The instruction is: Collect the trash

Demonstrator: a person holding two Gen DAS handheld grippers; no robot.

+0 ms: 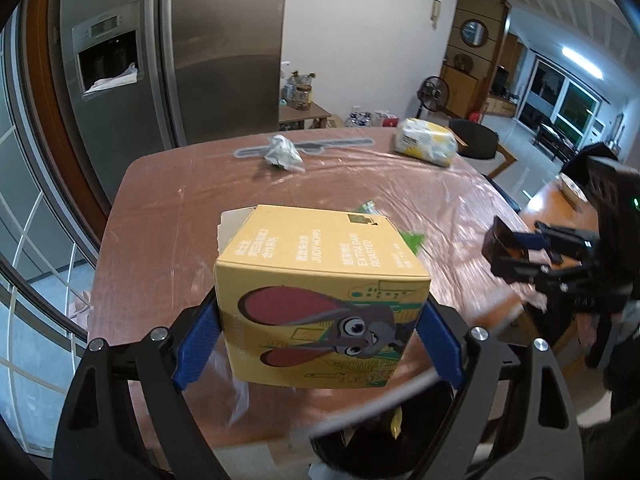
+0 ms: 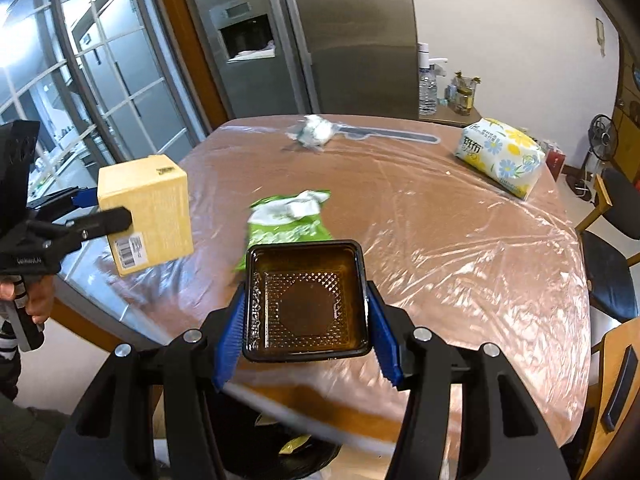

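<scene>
Clamping the yellow carton by its two side faces, the left gripper stands wide, its blue pads flat on the cardboard, and carries it clear of the plastic-covered table. The right gripper is closed about halfway on a dark square plastic tray, pads on its left and right walls, held above the table's near edge.

Below both loads, at 6 o'clock in each wrist view, the dark mouth of a bin shows, partly hidden.

The carton looks light and hollow, with an open flap at 11 o'clock; a harder squeeze would likely buckle it, a looser one let it tip forward. The tray's glossy, sloped walls could slide out of the pads. Releasing too early would likely land either piece on the table edge or floor.

Still to collect: a green wrapper at 12 o'clock just beyond the tray, and a crumpled wad farther back. The tissue pack at 2 o'clock may not be trash.
</scene>
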